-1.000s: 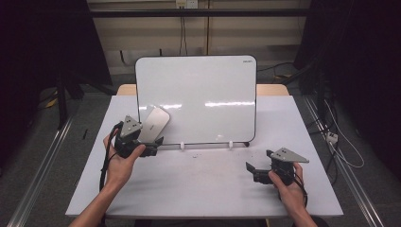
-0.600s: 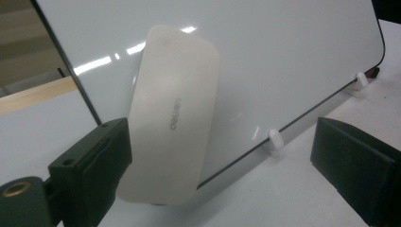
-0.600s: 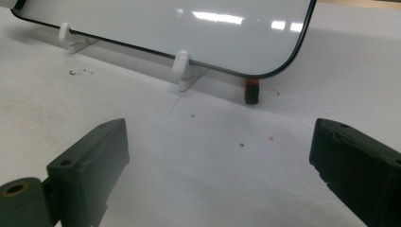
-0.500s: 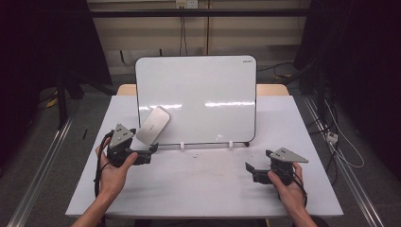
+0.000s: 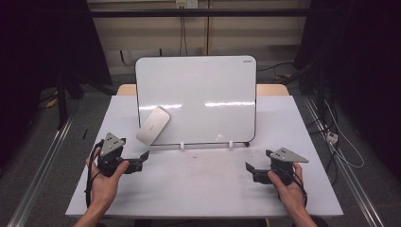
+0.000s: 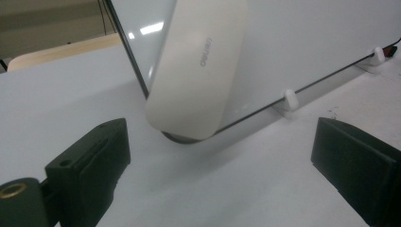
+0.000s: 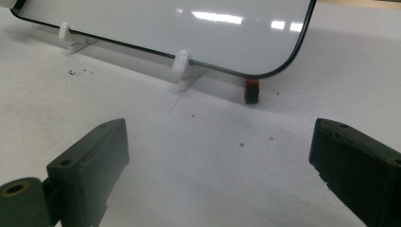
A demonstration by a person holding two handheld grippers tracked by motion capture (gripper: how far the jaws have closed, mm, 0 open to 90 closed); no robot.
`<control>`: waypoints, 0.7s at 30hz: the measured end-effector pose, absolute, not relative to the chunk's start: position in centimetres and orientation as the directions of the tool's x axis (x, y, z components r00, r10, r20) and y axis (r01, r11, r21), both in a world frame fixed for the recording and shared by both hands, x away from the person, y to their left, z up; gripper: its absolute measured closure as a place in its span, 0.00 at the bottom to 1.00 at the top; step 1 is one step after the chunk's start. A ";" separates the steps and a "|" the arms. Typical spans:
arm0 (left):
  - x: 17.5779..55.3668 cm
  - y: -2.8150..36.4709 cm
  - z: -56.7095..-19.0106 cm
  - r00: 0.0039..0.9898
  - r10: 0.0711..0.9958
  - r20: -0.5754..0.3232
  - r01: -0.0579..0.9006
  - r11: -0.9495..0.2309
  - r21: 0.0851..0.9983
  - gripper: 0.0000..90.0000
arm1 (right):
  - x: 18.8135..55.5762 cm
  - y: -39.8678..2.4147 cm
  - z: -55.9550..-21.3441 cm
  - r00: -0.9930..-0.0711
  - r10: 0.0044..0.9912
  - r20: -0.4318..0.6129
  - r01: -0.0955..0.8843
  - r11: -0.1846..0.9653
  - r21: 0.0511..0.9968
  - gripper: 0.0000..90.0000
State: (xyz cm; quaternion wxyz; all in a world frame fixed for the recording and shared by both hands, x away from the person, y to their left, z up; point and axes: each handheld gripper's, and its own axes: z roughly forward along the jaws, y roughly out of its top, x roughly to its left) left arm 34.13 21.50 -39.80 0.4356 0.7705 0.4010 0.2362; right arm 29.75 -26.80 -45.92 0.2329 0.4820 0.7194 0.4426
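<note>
A whiteboard [image 5: 203, 94] stands upright on the white table [image 5: 198, 189]. A white oval eraser [image 5: 153, 125] clings tilted to its lower left corner; up close the eraser [image 6: 198, 71] overlaps the board's black edge, with the whiteboard [image 6: 307, 38] behind it. My left gripper [image 5: 143, 161] rests at the front left, open, a short way back from the eraser. In its own view the left gripper [image 6: 217, 151] has nothing between its jaws. My right gripper [image 5: 249, 172] is open at the front right; the right gripper [image 7: 220, 161] faces the whiteboard's [image 7: 189, 23] lower right corner.
Two white clips [image 7: 181, 66] hold the board's bottom edge. A small red and black piece [image 7: 252, 92] sits under the board's right corner. Dark specks and faint marks dot the table surface. Beyond the table are dark curtains and cables on the floor.
My left gripper has let go of the eraser and drawn back toward the front left. The eraser stays on the board. The right gripper has not moved.
</note>
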 end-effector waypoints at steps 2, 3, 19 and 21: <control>33.8 21.6 -39.9 0.566 0.825 0.017 0.415 -0.302 0.858 0.06 | 29.7 -26.8 -45.9 -0.427 0.900 0.091 0.487 0.144 0.862 0.06; 33.7 21.6 -40.1 0.565 0.825 0.012 0.423 -0.303 0.854 0.06 | 29.7 -26.8 -45.9 -0.427 0.900 0.091 0.486 0.144 0.862 0.06; 32.5 21.8 -42.2 0.554 0.832 0.002 0.443 -0.297 0.846 0.06 | 29.7 -26.8 -45.9 -0.426 0.900 0.091 0.488 0.143 0.861 0.06; 32.4 21.8 -42.2 0.556 0.831 0.019 0.440 -0.313 0.841 0.06 | 29.7 -26.8 -45.9 -0.426 0.900 0.091 0.487 0.143 0.861 0.06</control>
